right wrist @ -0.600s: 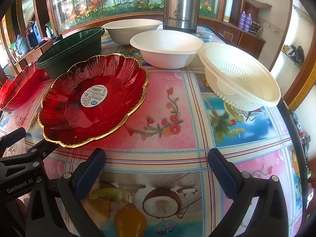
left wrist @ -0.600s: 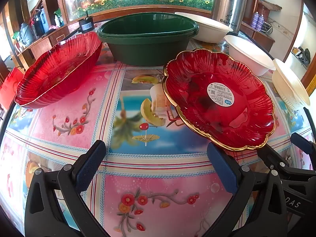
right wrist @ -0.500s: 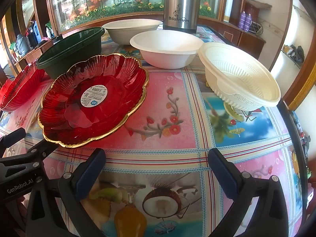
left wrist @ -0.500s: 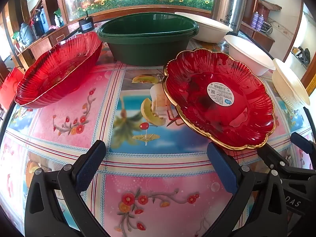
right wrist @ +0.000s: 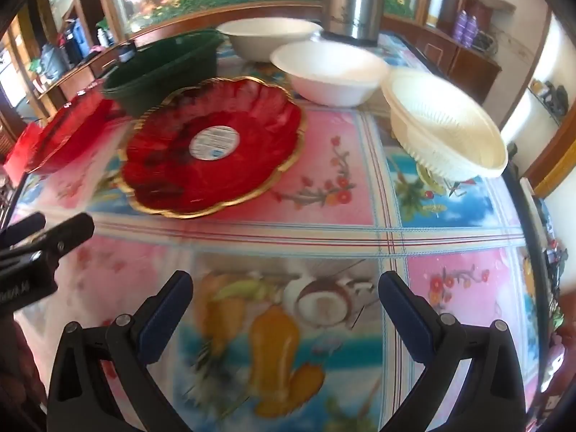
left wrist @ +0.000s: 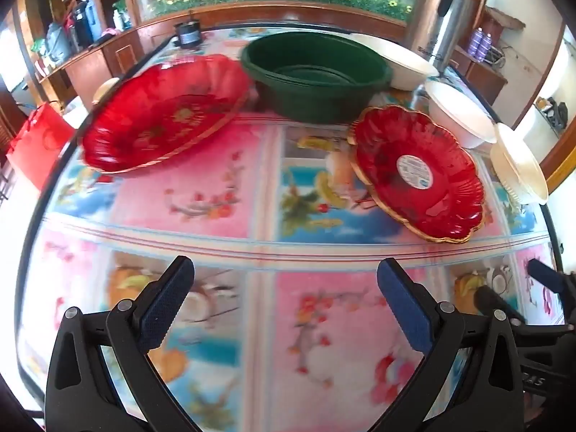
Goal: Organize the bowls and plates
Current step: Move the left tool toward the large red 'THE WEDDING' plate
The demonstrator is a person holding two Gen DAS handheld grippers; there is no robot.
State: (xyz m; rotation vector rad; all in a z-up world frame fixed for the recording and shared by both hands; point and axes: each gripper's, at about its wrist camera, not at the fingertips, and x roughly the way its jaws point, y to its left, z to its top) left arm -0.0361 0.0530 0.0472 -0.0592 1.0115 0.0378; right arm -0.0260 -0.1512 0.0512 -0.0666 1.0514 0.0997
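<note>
A red gold-rimmed plate with a white sticker [left wrist: 417, 172] [right wrist: 212, 147] lies mid-table. A second red plate [left wrist: 162, 115] [right wrist: 68, 133] sits tilted at the left. A dark green bowl [left wrist: 316, 75] [right wrist: 162, 68] stands behind them. Two white bowls [right wrist: 331, 72] [right wrist: 268, 37] and a cream strainer bowl [right wrist: 442, 126] [left wrist: 518, 165] are at the right. My left gripper [left wrist: 284, 298] is open and empty above the near tablecloth. My right gripper [right wrist: 284, 306] is open and empty, short of the stickered plate.
A steel thermos [right wrist: 356, 0] stands behind the white bowls. A small black device [left wrist: 187, 36] sits at the far table edge. The table [right wrist: 324, 223] has a colourful fruit-print cloth. Wooden cabinets surround it. A red bag [left wrist: 36, 144] hangs off the left side.
Both grippers have pulled back and up from the dishes, so the plates and bowls look smaller and farther away. The dishes have not moved. Both stay open.
</note>
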